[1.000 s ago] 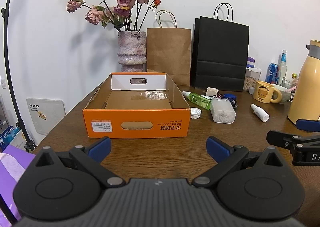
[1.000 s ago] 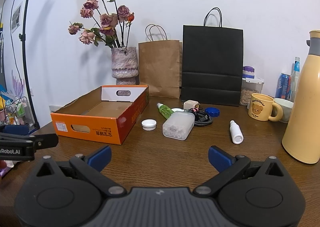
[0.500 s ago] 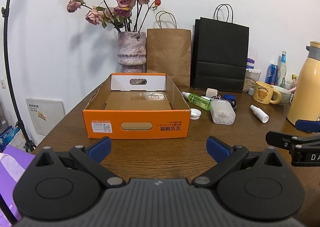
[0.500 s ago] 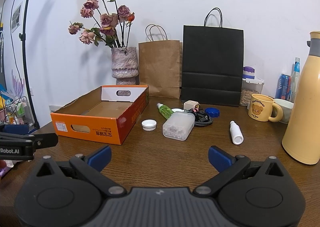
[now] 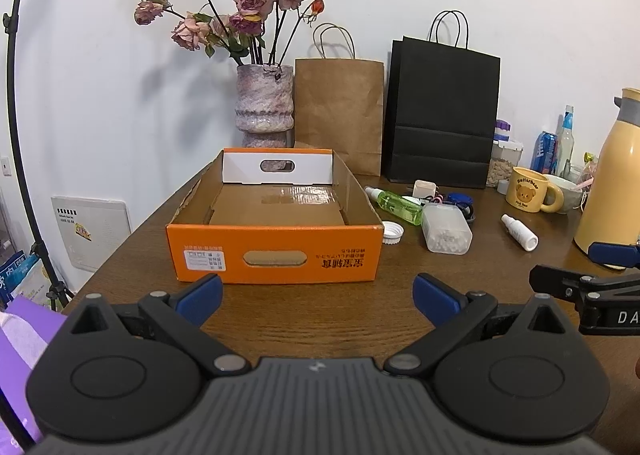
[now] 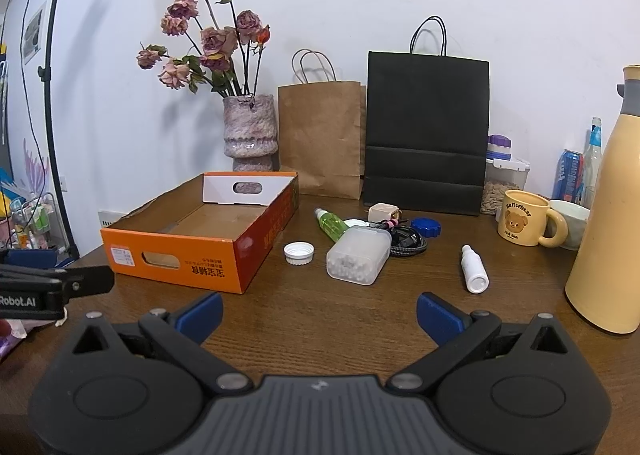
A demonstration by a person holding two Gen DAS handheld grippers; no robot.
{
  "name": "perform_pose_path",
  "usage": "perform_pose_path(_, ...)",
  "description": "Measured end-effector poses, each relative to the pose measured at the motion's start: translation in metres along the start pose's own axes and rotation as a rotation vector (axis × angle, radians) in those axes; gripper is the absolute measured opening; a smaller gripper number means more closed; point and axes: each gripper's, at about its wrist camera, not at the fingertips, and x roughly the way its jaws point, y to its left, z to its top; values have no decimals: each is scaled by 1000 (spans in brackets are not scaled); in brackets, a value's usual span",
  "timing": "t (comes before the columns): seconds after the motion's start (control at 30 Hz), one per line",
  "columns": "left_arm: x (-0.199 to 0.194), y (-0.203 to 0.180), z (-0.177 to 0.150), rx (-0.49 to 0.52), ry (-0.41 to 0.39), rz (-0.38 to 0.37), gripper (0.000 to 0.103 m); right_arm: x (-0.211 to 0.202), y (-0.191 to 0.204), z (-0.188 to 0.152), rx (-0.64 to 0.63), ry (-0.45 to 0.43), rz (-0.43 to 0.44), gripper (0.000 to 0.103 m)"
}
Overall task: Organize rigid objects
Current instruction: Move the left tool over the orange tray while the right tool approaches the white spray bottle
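Note:
An empty orange cardboard tray (image 5: pixel 276 261) (image 6: pixel 192 267) stands on the brown table. Right of it lie a white cap (image 6: pixel 299 253), a green bottle (image 6: pixel 331 223), a clear box of white beads (image 6: pixel 359 261), a black cable (image 6: pixel 408 243), a blue lid (image 6: pixel 425 227), a small cream cube (image 6: pixel 383 211) and a white dropper bottle (image 6: pixel 474 275). My left gripper (image 5: pixel 318 297) is open and empty in front of the tray. My right gripper (image 6: pixel 320 313) is open and empty, short of the bead box.
A vase of dried roses (image 5: pixel 264 107), a brown paper bag (image 5: pixel 340 111) and a black bag (image 5: pixel 444 115) stand against the wall. A yellow bear mug (image 6: pixel 524 223), a cream thermos (image 6: pixel 612 223), cans and a jar stand at the right.

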Motion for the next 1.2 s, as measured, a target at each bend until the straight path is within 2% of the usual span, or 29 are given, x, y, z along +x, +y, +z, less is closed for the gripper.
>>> perform_pose_path(0.23, 6, 13, 29, -9, -23, 22, 103, 12, -8, 15, 3, -18, -24, 103)
perform_pose_path(0.43, 24, 26, 57, -35, -3, 33, 103, 27, -18, 32, 16, -47, -49, 103)
perform_pose_path(0.8, 82, 47, 110, -73, 119, 64, 103, 68, -38, 64, 41, -52, -98, 103)
perform_pose_path(1.2, 165, 81, 159, -70, 200, 171, 103, 132, -76, 91, 78, 7, -211, 103)
